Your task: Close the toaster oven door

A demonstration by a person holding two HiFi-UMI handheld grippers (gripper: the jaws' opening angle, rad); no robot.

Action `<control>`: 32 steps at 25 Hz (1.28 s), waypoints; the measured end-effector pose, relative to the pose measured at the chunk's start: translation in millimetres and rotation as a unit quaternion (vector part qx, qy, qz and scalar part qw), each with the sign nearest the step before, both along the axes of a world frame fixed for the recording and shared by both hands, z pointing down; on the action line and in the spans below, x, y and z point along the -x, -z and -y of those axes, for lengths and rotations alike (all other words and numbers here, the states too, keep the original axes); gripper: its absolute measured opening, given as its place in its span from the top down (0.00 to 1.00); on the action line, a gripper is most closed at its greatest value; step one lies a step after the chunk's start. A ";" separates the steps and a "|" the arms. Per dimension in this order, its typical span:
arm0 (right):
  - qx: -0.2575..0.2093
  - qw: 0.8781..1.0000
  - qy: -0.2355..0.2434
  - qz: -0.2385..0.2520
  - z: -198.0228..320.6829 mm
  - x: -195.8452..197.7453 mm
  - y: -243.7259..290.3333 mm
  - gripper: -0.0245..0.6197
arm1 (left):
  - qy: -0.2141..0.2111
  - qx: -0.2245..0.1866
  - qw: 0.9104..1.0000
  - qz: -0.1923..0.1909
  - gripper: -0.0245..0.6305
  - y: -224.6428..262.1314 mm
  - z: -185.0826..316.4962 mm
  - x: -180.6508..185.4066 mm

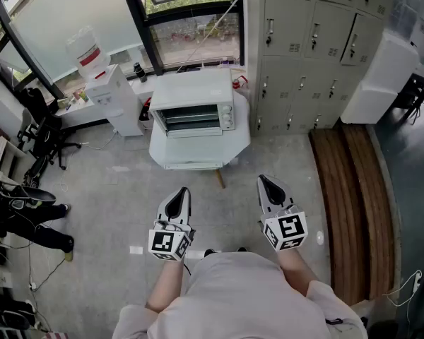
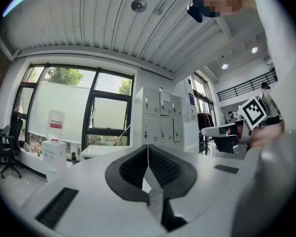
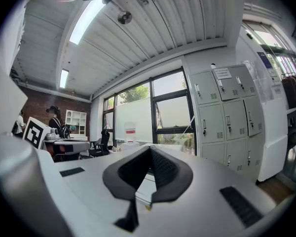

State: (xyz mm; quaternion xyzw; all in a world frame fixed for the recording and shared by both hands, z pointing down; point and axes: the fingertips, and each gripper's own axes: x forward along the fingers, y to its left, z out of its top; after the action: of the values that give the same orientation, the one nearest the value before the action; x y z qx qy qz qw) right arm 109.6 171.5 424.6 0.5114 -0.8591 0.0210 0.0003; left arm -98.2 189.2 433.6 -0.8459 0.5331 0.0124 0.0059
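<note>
The white toaster oven (image 1: 193,104) sits on a white table (image 1: 198,154) near the window, some way ahead of me. Its door is down and the wire racks inside show. My left gripper (image 1: 183,193) and right gripper (image 1: 264,182) are held side by side over the floor, well short of the table, pointing level at the oven. Both are shut with nothing between the pads, as the left gripper view (image 2: 148,148) and the right gripper view (image 3: 149,150) show. In both gripper views the jaws hide most of the oven.
A water dispenser (image 1: 106,94) stands left of the table. Grey lockers (image 1: 304,48) line the wall to the right, with a white box (image 1: 381,80) beyond them. Wooden planks (image 1: 353,203) lie on the floor at right. An office chair (image 1: 46,136) stands at far left.
</note>
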 end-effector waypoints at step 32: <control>0.005 1.000 0.000 0.006 4.5 -19.3 -4.4 0.95 | 0.013 -0.002 1.000 0.017 0.93 0.9 -1.8 -18.2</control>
State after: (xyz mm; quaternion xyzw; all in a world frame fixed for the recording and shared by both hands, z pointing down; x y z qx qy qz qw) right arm 128.9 167.0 429.1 0.5112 -0.8590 0.0284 -0.0019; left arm -80.0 191.0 432.8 -0.8389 0.5441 -0.0006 0.0168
